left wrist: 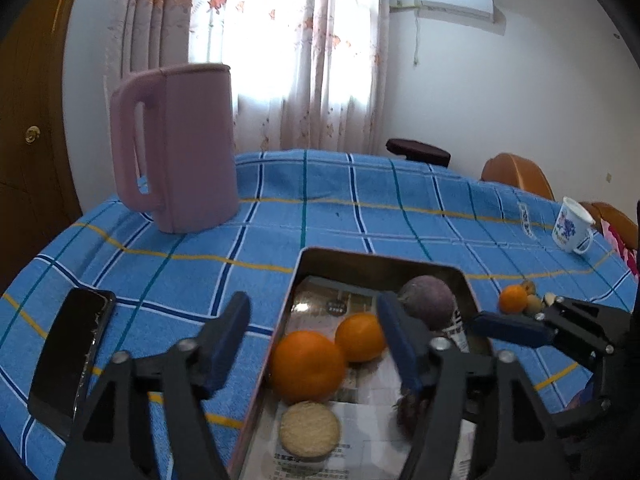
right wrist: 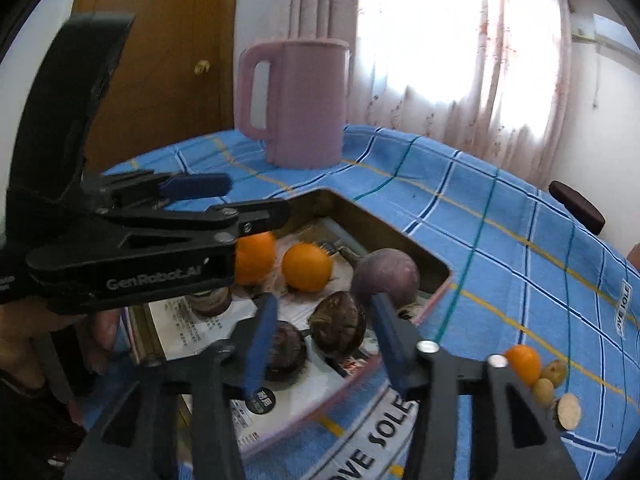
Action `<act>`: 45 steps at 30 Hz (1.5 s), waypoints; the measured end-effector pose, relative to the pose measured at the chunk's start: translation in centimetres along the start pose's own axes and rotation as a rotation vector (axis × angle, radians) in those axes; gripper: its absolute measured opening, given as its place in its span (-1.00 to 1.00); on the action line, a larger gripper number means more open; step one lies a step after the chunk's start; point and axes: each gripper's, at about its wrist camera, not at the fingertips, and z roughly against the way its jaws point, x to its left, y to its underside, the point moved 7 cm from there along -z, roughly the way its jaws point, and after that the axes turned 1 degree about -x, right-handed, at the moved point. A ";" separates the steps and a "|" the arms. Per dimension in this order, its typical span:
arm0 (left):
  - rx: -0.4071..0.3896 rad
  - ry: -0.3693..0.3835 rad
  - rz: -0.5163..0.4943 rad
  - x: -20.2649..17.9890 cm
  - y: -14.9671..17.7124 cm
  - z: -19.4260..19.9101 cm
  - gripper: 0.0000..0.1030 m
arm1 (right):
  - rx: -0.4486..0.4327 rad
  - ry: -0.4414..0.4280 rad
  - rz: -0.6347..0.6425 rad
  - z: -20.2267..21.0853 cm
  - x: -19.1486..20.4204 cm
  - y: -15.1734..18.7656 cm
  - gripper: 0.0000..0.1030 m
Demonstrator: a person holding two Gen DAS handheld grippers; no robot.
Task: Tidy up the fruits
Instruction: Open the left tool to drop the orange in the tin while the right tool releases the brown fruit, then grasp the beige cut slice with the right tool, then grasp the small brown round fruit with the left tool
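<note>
A metal tray (left wrist: 384, 261) (right wrist: 400, 236) lined with printed paper sits on the blue checked cloth. In it lie two oranges (left wrist: 307, 365) (left wrist: 360, 336) (right wrist: 306, 267), a purple round fruit (left wrist: 428, 301) (right wrist: 386, 276), dark brown fruits (right wrist: 338, 325) (right wrist: 286, 350) and a pale round biscuit-like piece (left wrist: 310, 428). My left gripper (left wrist: 316, 344) is open above the tray's near left, over the oranges. My right gripper (right wrist: 324, 340) is open above the brown fruit and holds nothing. A small orange (right wrist: 523, 363) (left wrist: 513, 298) and several small pale fruits (right wrist: 554, 372) lie on the cloth to the right of the tray.
A pink jug (left wrist: 180, 144) (right wrist: 298, 104) stands at the back of the table. A black phone (left wrist: 72, 360) lies at the left. A white and blue mug (left wrist: 572, 230) stands at the far right edge. Chairs (left wrist: 516, 174) stand behind the table.
</note>
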 end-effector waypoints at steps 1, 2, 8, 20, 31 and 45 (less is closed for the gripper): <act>-0.009 0.007 0.004 -0.2 -0.1 0.3 0.49 | -0.012 0.010 -0.003 0.9 -0.6 0.1 0.05; -0.022 0.018 0.005 -0.6 -0.3 0.7 0.52 | -0.020 0.025 -0.003 1.6 -1.1 0.3 0.05; -0.063 0.074 -0.039 -4.8 -0.8 2.3 0.75 | -0.009 0.201 -0.060 5.9 -8.4 3.1 0.07; -0.010 0.192 -0.185 -14.8 0.1 1.2 0.79 | 0.140 0.197 -0.245 5.4 -16.3 7.5 0.07; 0.054 0.187 -0.272 -18.6 1.4 -1.4 0.77 | 0.102 0.213 -0.300 6.6 -18.1 8.2 -0.29; 0.147 0.226 -0.315 -23.0 2.4 -4.1 0.20 | 0.046 0.270 -0.357 8.8 -20.5 8.8 -0.29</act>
